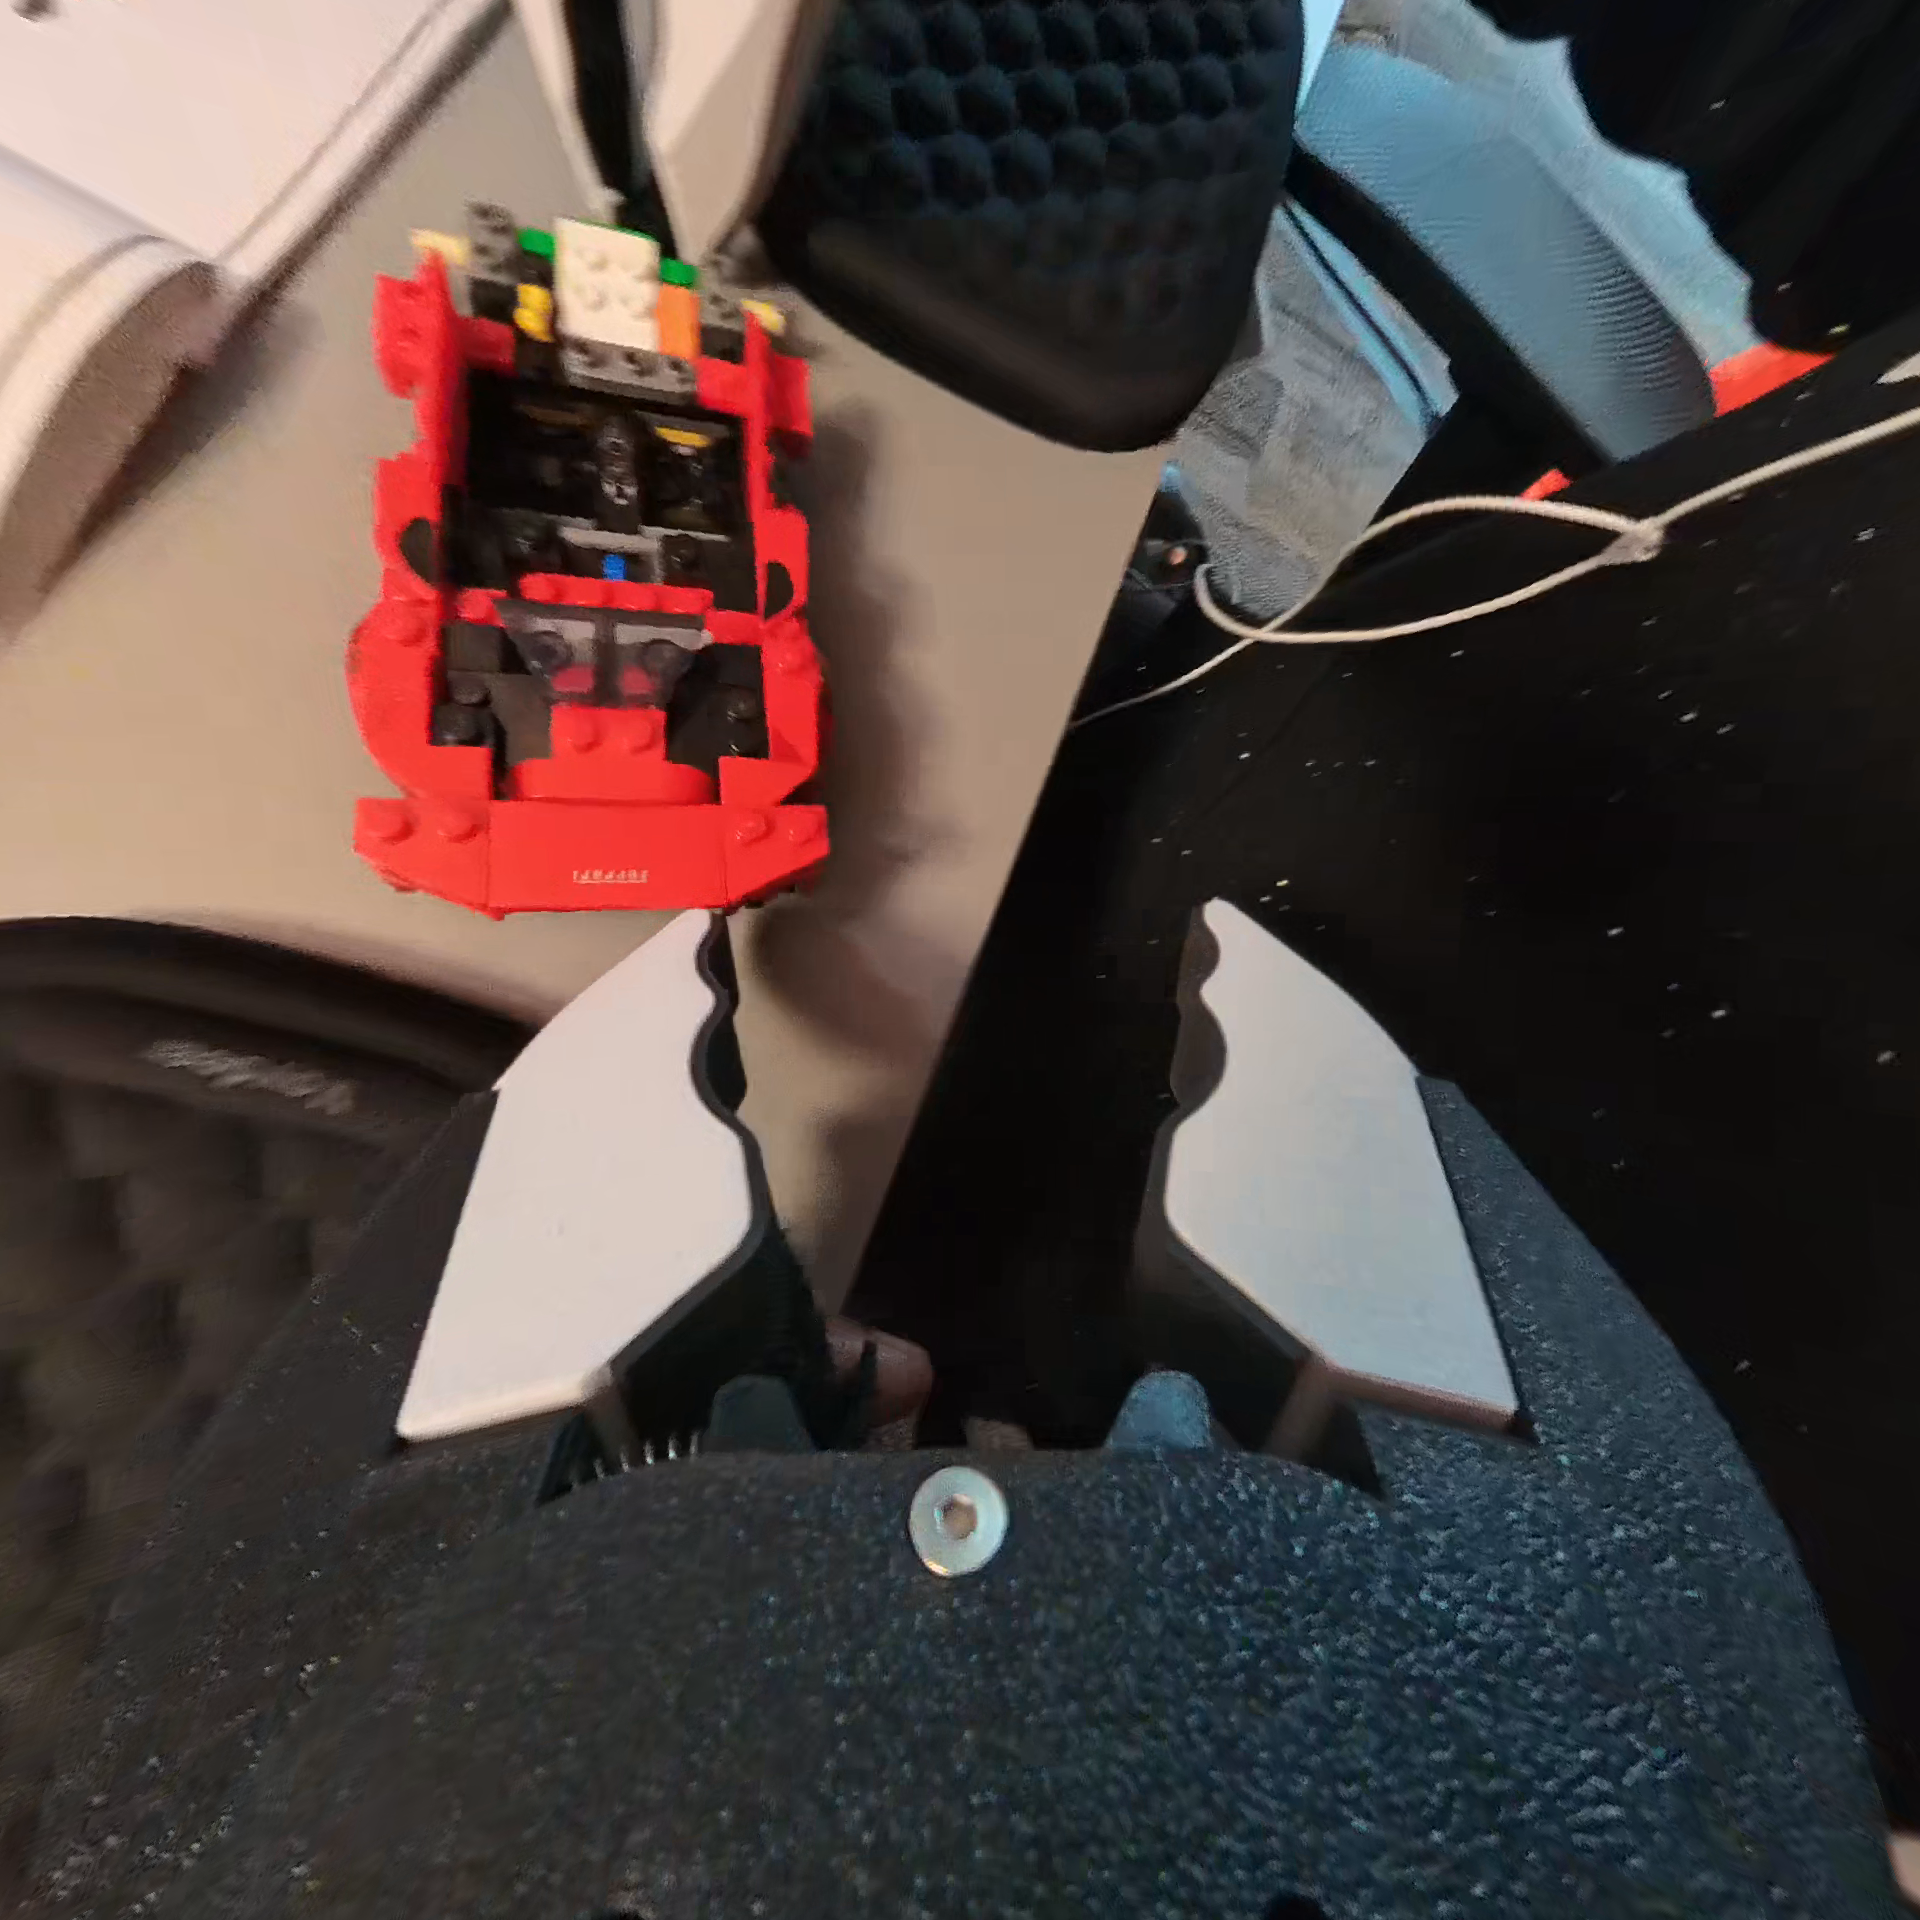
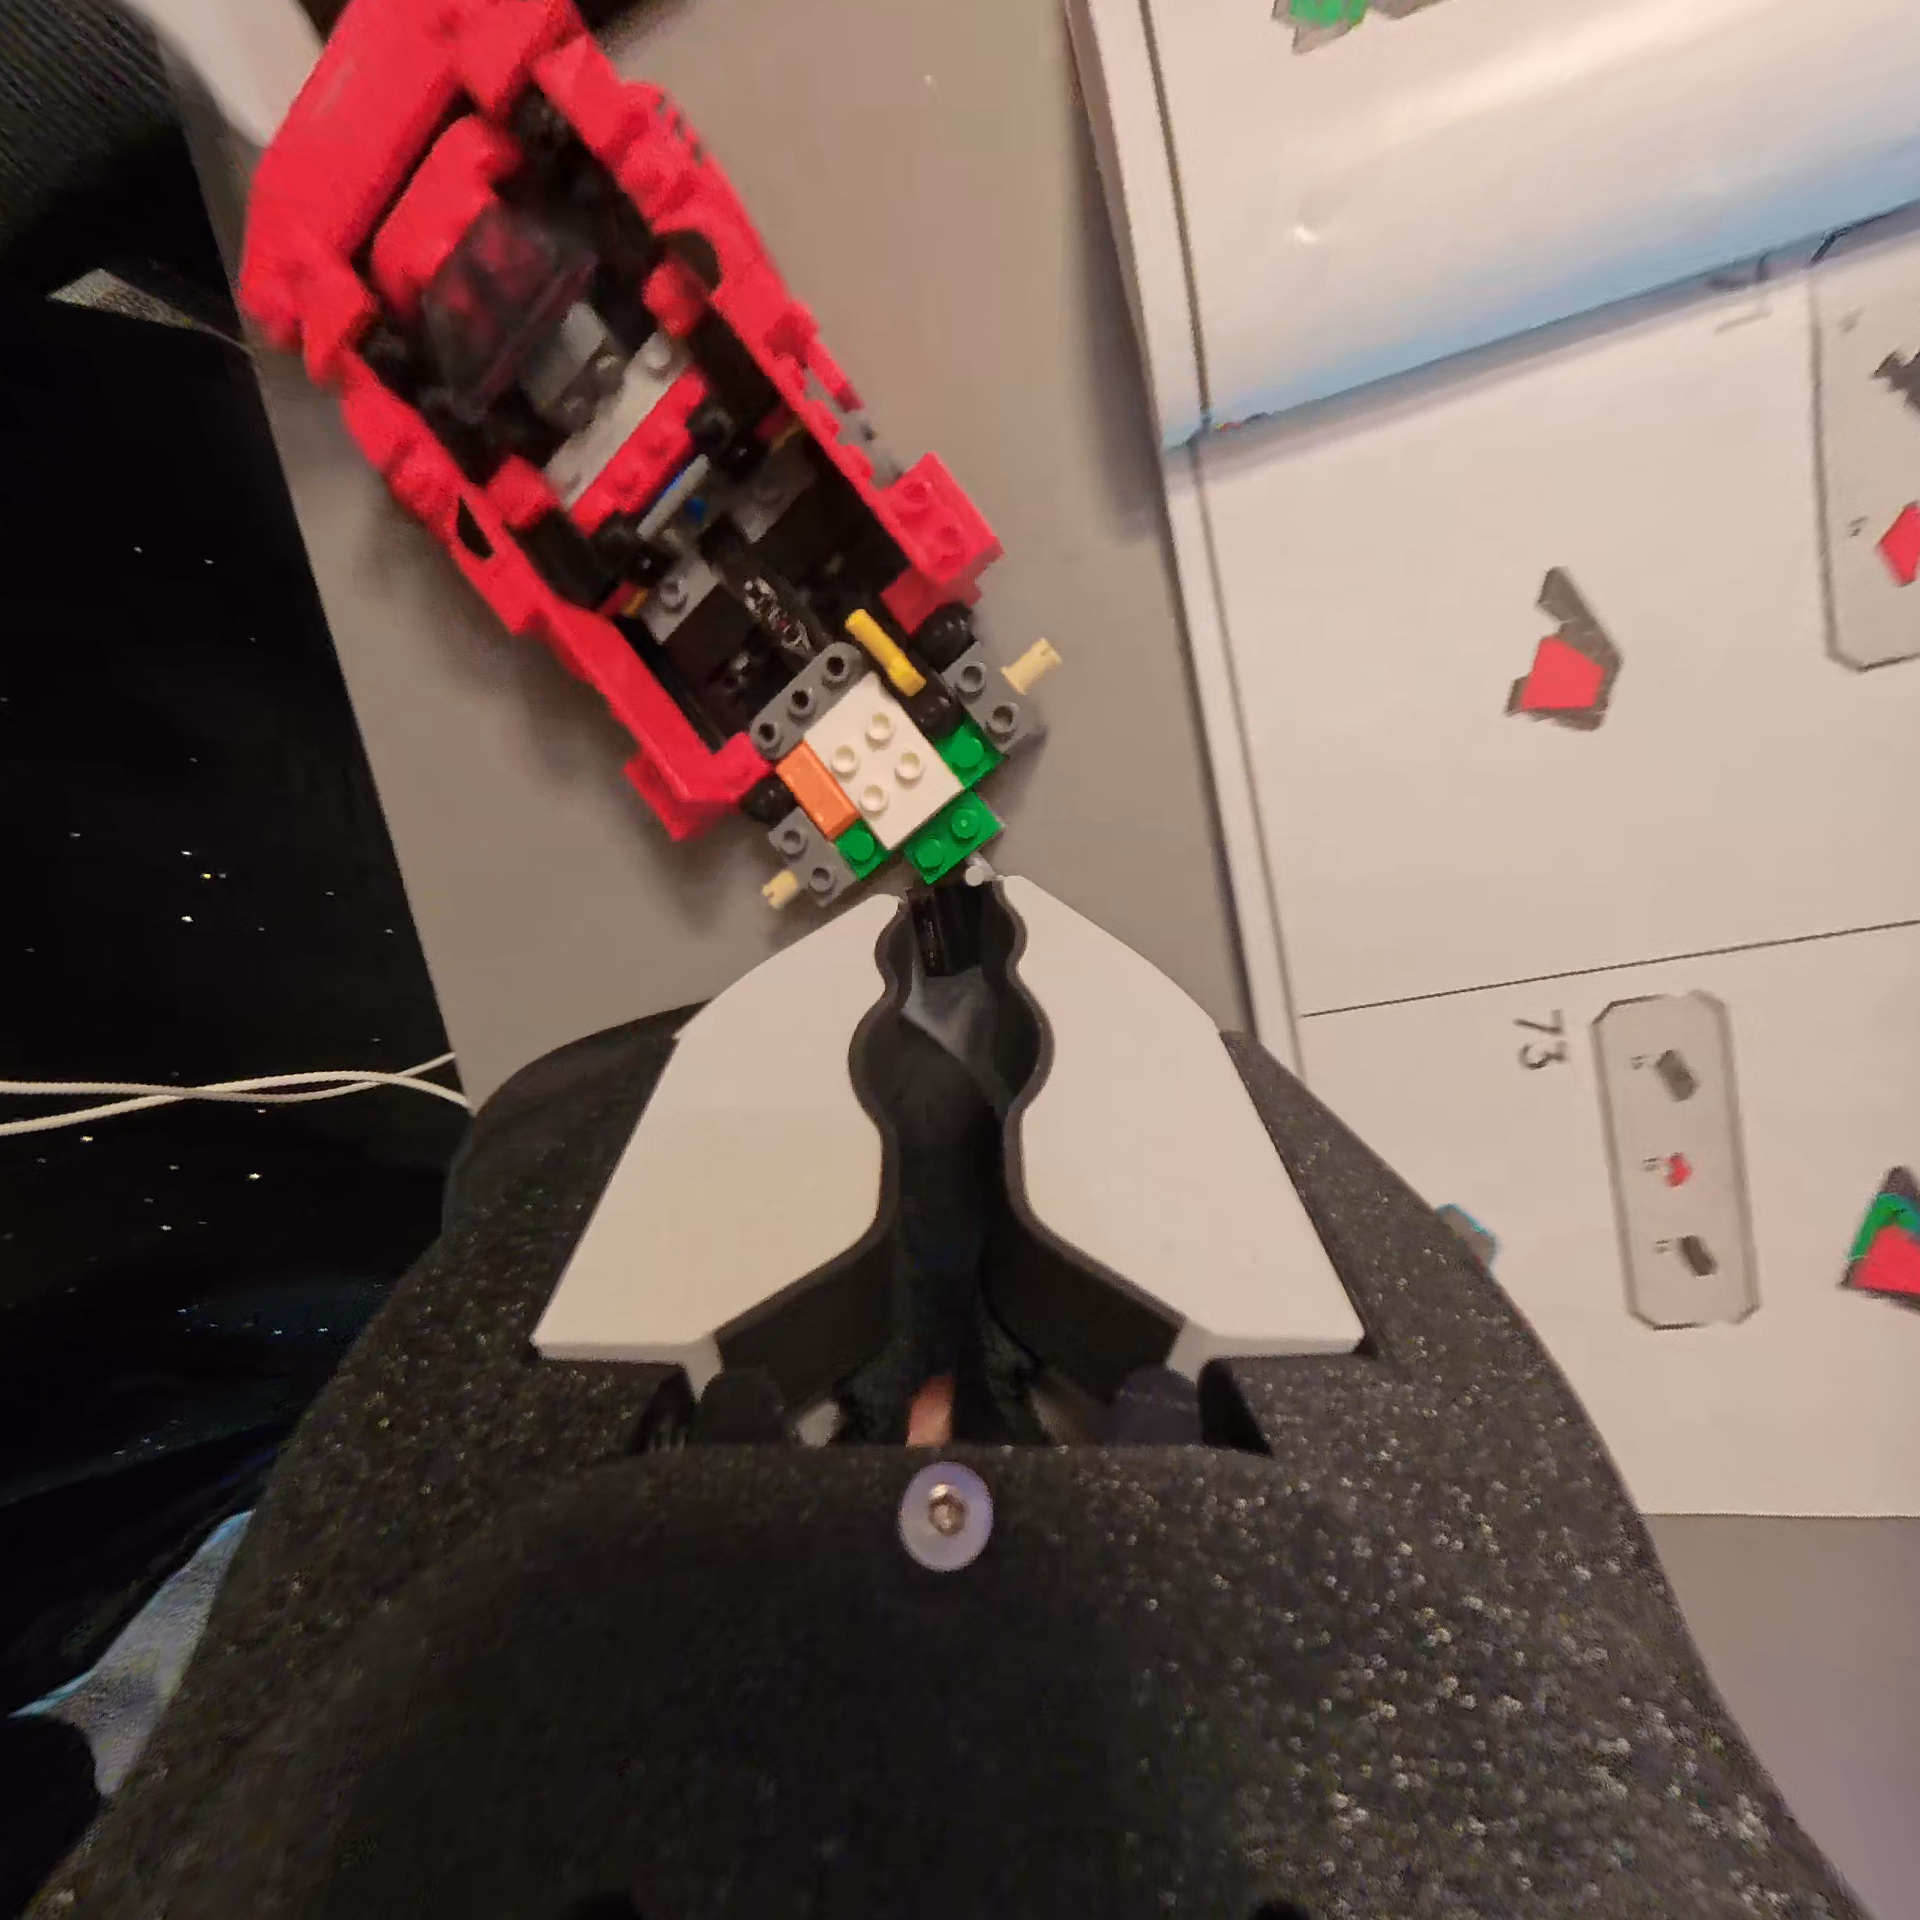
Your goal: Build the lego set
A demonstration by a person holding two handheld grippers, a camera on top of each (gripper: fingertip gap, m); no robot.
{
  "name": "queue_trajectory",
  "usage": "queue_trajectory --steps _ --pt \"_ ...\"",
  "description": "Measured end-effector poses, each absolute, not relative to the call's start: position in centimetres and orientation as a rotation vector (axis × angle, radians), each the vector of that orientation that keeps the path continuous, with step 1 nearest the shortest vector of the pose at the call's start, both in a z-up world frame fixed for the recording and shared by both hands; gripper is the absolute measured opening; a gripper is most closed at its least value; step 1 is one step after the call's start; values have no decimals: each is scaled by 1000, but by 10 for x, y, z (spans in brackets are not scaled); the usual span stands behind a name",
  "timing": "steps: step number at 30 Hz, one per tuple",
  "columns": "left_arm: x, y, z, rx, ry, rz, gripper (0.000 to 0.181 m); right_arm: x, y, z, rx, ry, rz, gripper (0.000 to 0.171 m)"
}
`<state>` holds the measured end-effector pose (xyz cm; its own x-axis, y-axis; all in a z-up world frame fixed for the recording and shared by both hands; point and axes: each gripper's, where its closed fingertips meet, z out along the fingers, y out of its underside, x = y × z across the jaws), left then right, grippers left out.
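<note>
A partly built red lego car (image 1: 582,623) lies on the grey table (image 1: 156,748). My left gripper (image 1: 956,925) is open and empty, its left fingertip (image 1: 686,956) just short of the car's red end plate. In the right wrist view the car (image 2: 582,416) lies diagonally, its end with white, green and orange plates (image 2: 883,769) nearest. My right gripper (image 2: 951,894) is shut on a small black piece (image 2: 940,935), held against the green plates at that end. The right gripper also shows in the left wrist view (image 1: 1039,208), beyond the car's far end.
An open instruction booklet (image 2: 1558,727) lies right of the car, and shows at the top left in the left wrist view (image 1: 156,125). A person's black clothing with a white cord (image 1: 1558,831) borders the table. A dark rounded object (image 1: 156,1091) sits at the lower left. One gripper's finger ends stand about 15 cm off the other's.
</note>
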<state>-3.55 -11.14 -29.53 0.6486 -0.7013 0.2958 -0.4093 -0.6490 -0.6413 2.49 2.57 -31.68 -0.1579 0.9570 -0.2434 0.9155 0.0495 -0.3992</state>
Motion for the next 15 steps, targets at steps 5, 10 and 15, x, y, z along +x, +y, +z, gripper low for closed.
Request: queue_trajectory --steps 5,10,15 --pt "4 -125 -299 -2303 828 -882 78 11 36 -317 -1873 -2276 735 12" --pt "31 -126 -295 -2231 778 -1060 75 -6 45 -314 -1806 -2254 785 12" --pt "50 -120 -291 -2165 722 -1185 76 -8 61 -304 -1853 -2122 811 12"
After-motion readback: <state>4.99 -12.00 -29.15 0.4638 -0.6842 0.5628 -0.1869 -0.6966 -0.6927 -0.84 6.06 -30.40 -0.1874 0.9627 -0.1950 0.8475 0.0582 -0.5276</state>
